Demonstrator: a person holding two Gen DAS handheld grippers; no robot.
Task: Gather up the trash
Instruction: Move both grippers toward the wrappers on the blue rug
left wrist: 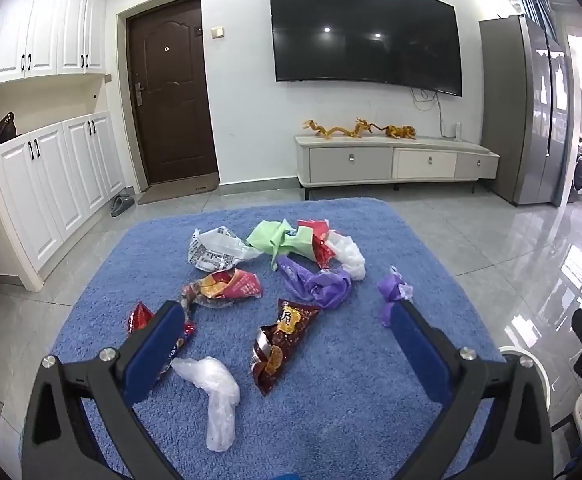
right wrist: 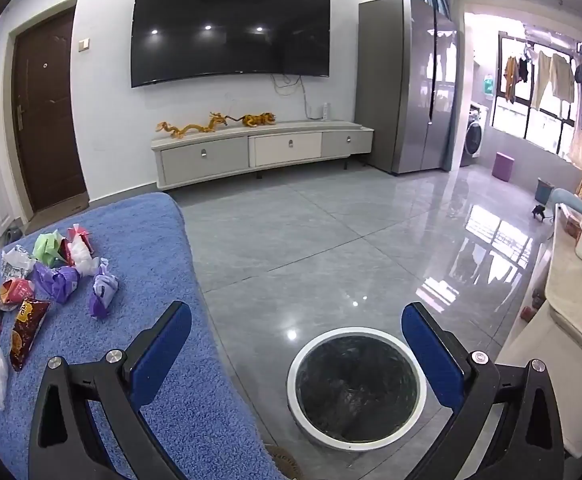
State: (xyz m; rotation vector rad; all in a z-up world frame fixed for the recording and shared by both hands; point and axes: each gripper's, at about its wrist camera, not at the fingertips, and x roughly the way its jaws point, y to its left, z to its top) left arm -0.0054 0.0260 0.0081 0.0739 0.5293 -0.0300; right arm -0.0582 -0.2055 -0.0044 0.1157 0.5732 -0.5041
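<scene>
The left gripper (left wrist: pixel 287 328) is hovering over the fluffy blue towel-covered surface (left wrist: pixel 351 380), jaws spread wide and empty. The right gripper (right wrist: pixel 297 330) is hanging likewise wide and empty above the round white-rimmed bin with a black liner (right wrist: pixel 357 388) on the grey tiled floor (right wrist: pixel 331 240). Collection is judged to be only starting: all litter is lying on the blue surface. The crumpled brown snack wrapper (left wrist: pixel 281 344) is sitting between the left fingers' line, nearest for pickup; the next move calls for lowering and closing on it. The clear plastic bag (left wrist: pixel 215 396) is lying just beside it. Wrapper printing is showing, but none is readable.
</scene>
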